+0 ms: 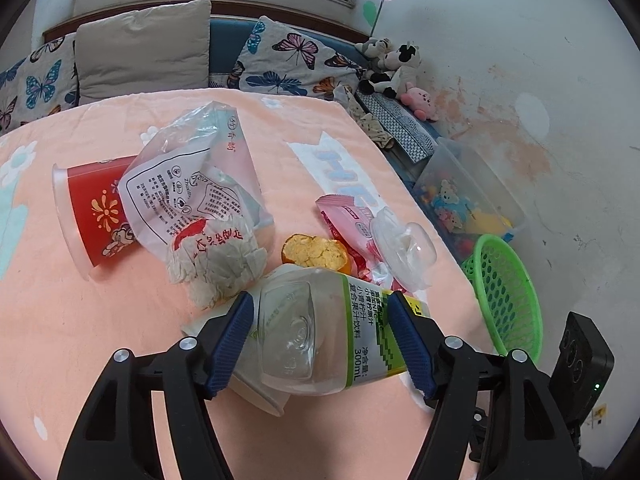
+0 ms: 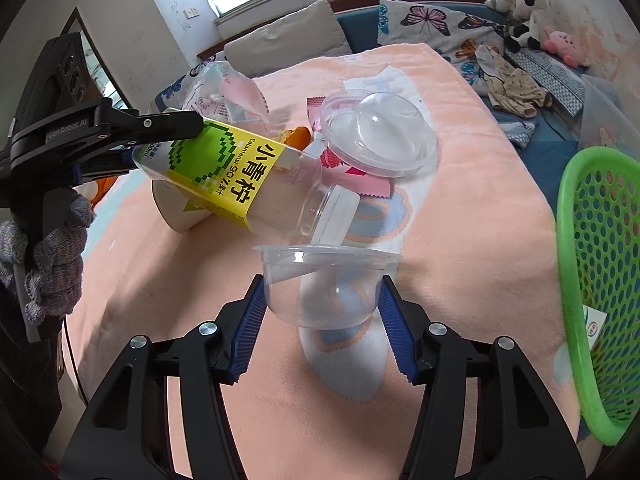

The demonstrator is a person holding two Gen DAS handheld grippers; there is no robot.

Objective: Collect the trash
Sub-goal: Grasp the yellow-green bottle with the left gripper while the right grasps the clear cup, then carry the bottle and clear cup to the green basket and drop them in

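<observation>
My left gripper point(image 1: 320, 340) is shut on an empty clear juice bottle point(image 1: 316, 332) with a yellow-green label, held tilted above the peach-covered table point(image 1: 100, 320); the bottle also shows in the right wrist view point(image 2: 240, 176). My right gripper point(image 2: 322, 320) is shut on a clear plastic cup point(image 2: 324, 284), held upright just above the table. Loose trash lies on the table: a red paper cup point(image 1: 92, 212), a printed plastic bag point(image 1: 192, 188), crumpled tissue point(image 1: 216, 264), an orange peel point(image 1: 314, 252), a pink wrapper point(image 1: 348, 220) and a clear dome lid point(image 2: 380, 132).
A green mesh basket point(image 2: 600, 280) stands past the table's right edge, also in the left wrist view point(image 1: 504, 292). A paper cup point(image 2: 176, 208) lies under the bottle. A sofa with butterfly cushions point(image 1: 288, 60), plush toys point(image 1: 392, 68) and a clear toy bin point(image 1: 468, 196) lie beyond.
</observation>
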